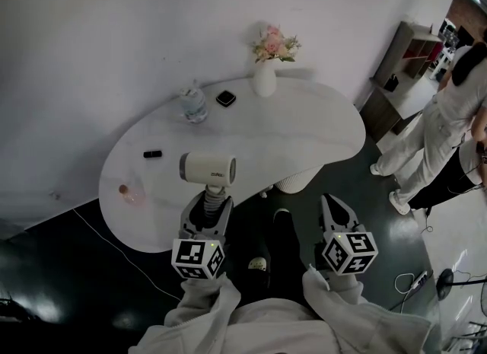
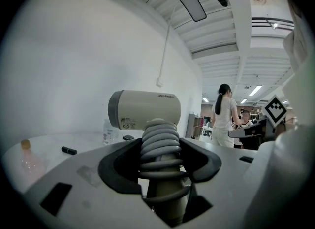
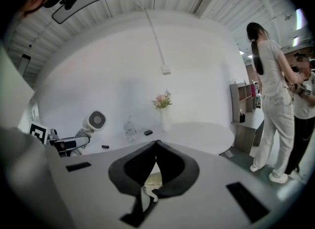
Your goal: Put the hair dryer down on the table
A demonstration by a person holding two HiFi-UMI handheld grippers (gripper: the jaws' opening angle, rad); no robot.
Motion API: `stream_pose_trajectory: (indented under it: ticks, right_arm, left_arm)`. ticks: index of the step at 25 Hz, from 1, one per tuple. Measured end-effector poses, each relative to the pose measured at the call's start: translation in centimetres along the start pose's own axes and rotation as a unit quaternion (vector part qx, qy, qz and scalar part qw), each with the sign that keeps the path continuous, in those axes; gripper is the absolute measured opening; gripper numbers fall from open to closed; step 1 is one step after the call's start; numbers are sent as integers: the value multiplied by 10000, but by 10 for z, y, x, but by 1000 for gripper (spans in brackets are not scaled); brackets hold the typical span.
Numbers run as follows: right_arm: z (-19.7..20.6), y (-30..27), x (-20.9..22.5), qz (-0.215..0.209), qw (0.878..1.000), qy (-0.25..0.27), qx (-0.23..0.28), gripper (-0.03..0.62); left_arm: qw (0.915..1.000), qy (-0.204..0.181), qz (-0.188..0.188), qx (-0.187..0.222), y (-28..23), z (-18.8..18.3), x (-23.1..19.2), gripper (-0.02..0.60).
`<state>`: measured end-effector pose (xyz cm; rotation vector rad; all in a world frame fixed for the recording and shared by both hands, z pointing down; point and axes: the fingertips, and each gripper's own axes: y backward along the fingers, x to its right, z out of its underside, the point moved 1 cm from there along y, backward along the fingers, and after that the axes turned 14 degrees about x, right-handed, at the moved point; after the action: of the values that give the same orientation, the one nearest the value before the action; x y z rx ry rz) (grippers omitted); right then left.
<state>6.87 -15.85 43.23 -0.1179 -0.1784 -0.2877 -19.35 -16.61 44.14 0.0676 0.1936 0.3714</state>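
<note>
The cream hair dryer (image 1: 207, 168) stands upright above the near edge of the white table (image 1: 304, 139), its barrel level and pointing right. A grey cord is coiled round its handle. My left gripper (image 1: 207, 212) is shut on that wrapped handle from below. In the left gripper view the hair dryer (image 2: 145, 109) rises between the jaws of the left gripper (image 2: 158, 149), which press on the coil. My right gripper (image 1: 337, 212) hangs off the table's near side, over the dark floor. It is shut with its tips touching and nothing in them (image 3: 156, 147). From there the hair dryer (image 3: 94, 121) shows at the left.
On the table stand a white vase of flowers (image 1: 265, 77), a clear water bottle (image 1: 195, 105), a small black square object (image 1: 225, 99), a black stick (image 1: 152, 154) and a small pink bottle (image 1: 128, 191). Two people (image 1: 449, 116) stand at the right, by a shelf (image 1: 407, 55).
</note>
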Motion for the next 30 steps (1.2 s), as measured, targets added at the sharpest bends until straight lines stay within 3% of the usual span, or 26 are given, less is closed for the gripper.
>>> stream_pose_trajectory:
  ticks: [6, 14, 30]
  right_arm:
    - [0, -16, 7, -46, 10000, -42, -69, 50]
    - [4, -49, 30, -32, 9997, -191, -125, 49]
    - [-13, -145, 97, 45, 9994, -189, -292, 49]
  left_arm:
    - [9999, 80, -50, -56, -17, 4, -1, 232]
    - [9995, 39, 167, -266, -59, 20, 8, 232]
    - [9970, 160, 354, -673, -183, 55, 8, 232]
